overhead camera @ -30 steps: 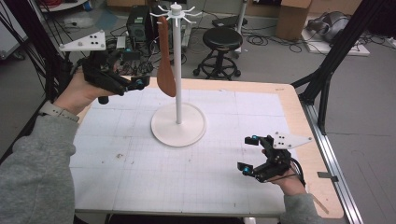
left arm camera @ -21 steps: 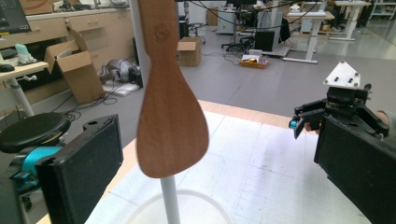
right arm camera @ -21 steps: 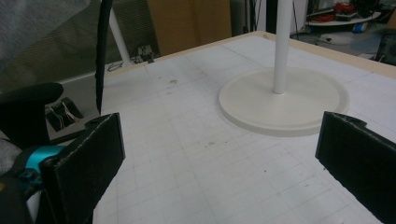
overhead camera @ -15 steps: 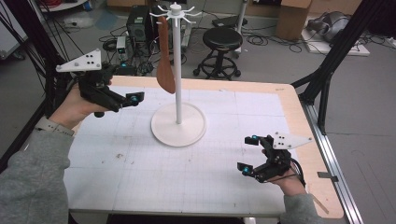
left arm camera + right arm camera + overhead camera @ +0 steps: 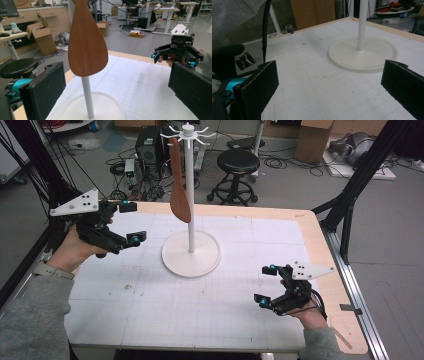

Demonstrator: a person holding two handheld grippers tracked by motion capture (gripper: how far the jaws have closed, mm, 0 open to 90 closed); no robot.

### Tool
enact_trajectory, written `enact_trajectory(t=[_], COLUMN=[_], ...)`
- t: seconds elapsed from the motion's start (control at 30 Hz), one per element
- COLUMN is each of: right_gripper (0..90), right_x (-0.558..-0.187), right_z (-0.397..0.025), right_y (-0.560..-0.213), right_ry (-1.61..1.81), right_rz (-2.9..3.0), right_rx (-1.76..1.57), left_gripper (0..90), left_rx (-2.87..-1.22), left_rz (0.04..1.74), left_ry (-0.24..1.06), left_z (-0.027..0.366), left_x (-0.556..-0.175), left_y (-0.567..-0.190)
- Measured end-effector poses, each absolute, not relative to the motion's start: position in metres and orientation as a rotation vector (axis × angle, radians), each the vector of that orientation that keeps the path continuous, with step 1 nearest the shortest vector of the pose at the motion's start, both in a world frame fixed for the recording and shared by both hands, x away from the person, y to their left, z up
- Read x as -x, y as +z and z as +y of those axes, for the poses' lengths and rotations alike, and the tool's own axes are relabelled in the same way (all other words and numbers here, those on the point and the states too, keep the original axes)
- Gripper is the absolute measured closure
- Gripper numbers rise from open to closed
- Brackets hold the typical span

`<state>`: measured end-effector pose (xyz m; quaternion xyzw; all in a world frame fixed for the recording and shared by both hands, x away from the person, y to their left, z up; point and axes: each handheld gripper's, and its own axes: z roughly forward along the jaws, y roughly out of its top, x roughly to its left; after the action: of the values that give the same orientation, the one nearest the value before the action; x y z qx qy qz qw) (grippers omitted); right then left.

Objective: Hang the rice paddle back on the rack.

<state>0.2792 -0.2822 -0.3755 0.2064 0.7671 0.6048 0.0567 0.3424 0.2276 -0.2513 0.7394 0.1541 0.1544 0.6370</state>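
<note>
A brown wooden spatula (image 5: 179, 182) hangs blade down from the hooks atop a white stand (image 5: 190, 254) at the middle back of the table. In the left gripper view the spatula (image 5: 87, 42) hangs close ahead, in front of the stand's pole (image 5: 87, 97). My left gripper (image 5: 131, 222) is held in the air to the left of the stand, open and empty, apart from the spatula. Low at the table's front right, my right gripper (image 5: 266, 286) is open with nothing between its fingers. The stand's round base (image 5: 363, 53) lies ahead in the right gripper view.
The white gridded table (image 5: 210, 310) has a wooden border. Behind it stand a black stool (image 5: 239, 165), a computer case (image 5: 149, 145), cables and cardboard boxes (image 5: 312, 140). Black frame legs (image 5: 355, 185) rise at the right.
My left gripper has drawn back from the hanging spatula, leftward and toward the person, and turned. The right gripper has stayed in place.
</note>
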Motion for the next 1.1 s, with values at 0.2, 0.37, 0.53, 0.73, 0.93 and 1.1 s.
enact_trajectory(t=[0.2,0.37,0.53,0.73,0.93,1.1], right_gripper=[0.2,0.2,0.2,0.2,0.2,0.2], right_x=[-0.281,-0.281,-0.282,-0.283,-0.283,-0.283], right_z=[-0.282,-0.285,-0.286,-0.286,-0.286,-0.289], right_y=[-0.375,-0.371,-0.370,-0.371,-0.371,-0.370], right_ry=[1.837,1.849,1.854,1.856,1.854,1.864], right_rz=[2.324,2.296,2.289,2.292,2.288,2.268], right_rx=[-0.633,-0.625,-0.628,-0.625,-0.631,-0.643], left_gripper=[1.6,1.6,1.6,1.6,1.6,1.6], left_rx=[-1.650,-1.639,-1.633,-1.625,-1.617,-1.593], left_rz=[0.369,0.395,0.422,0.440,0.457,0.486], left_ry=[0.361,0.373,0.376,0.369,0.356,0.354], left_z=[0.238,0.247,0.257,0.264,0.273,0.285], left_x=[-0.336,-0.330,-0.324,-0.314,-0.306,-0.300], left_y=[-0.258,-0.268,-0.283,-0.299,-0.311,-0.320])
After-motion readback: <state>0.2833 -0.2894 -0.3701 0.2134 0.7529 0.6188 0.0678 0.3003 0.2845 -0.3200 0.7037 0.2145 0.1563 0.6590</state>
